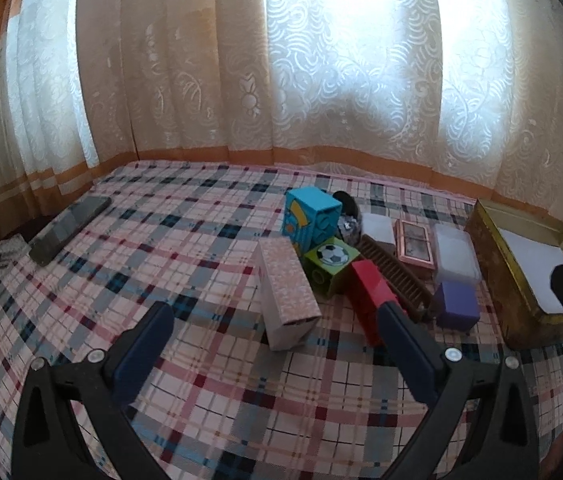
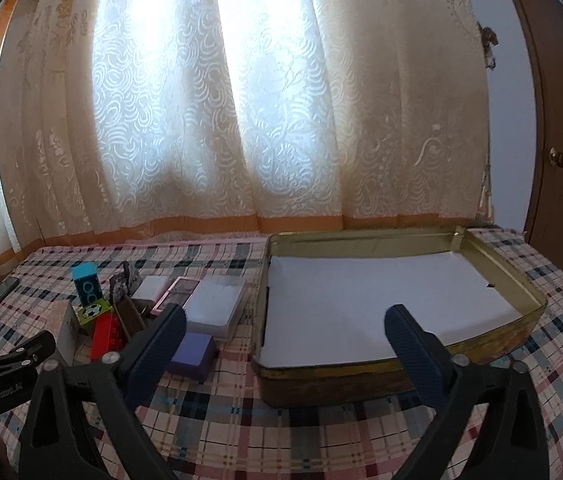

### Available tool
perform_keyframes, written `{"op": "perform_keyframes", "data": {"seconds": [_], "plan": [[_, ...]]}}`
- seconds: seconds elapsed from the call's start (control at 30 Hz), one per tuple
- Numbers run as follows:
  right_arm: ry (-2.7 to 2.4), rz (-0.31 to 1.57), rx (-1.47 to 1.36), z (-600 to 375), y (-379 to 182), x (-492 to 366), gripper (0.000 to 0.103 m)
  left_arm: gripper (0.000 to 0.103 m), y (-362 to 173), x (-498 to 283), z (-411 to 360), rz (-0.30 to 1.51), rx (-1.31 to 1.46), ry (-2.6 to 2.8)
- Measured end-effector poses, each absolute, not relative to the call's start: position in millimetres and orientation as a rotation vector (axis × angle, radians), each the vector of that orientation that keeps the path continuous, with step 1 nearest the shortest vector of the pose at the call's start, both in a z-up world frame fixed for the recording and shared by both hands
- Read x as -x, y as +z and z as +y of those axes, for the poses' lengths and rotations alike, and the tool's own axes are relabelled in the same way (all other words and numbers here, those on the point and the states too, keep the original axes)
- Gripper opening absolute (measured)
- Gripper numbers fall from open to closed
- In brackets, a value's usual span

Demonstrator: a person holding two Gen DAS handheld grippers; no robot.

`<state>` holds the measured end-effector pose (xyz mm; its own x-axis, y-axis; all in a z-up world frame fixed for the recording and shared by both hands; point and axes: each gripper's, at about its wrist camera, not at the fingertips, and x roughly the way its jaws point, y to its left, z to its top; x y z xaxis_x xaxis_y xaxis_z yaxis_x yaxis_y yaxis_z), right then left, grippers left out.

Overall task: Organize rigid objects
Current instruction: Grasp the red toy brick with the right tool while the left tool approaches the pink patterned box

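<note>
Where lace curtains [image 2: 265,120] hang, plaid cloth [image 1: 201,360] covers bed w/ gold tin [image 2: 361,376]

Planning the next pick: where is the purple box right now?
In the right wrist view the purple box sits left of centre on the plaid cloth, between the gold tin and the red block.

From the left wrist we look low over the boxes [image 1: 293,280]; from the right, close onto the tin [image 2: 529,312]. Both views share both.
</note>
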<state>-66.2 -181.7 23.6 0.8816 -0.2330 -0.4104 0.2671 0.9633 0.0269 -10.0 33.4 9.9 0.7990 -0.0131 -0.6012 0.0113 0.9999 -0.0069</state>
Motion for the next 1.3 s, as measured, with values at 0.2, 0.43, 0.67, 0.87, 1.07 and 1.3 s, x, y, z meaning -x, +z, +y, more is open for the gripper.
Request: {"op": "perform_keyframes", "data": {"seconds": [0.2,0.43,0.67,0.87,1.07,1.3], "plan": [[-0.12,0.52,-0.097,-167.9,17.4,47.1,0.066,0.1,8.3,-14.5,65.1,0.683,-0.011,0.06],[0.161,0.707,-0.133,-122.2,-2.5,13.3,0.051,0.094,-5.4,-35.6,108.2,0.766,0.04,0.111],[0.262,0.833,-0.094,-76.8,-19.4,-25.7,0.032,0.094,-4.5,-37.1,121.0,0.776,0.063,0.099],[0.283,0.871,-0.13,-75.0,-32.0,-43.8,0.025,0.094,-1.7,-41.5,110.7,0.787,0.053,0.044],[0.362,0.825,-0.182,-93.2,-23.1,-18.5,0.025,0.094,2.6,-43.9,96.2,0.796,0.047,0.003],[0.262,0.598,-0.179,-128.0,6.3,18.8,0.025,0.089,1.9,-54.3,50.2,0.806,-0.023,-0.074]]}}
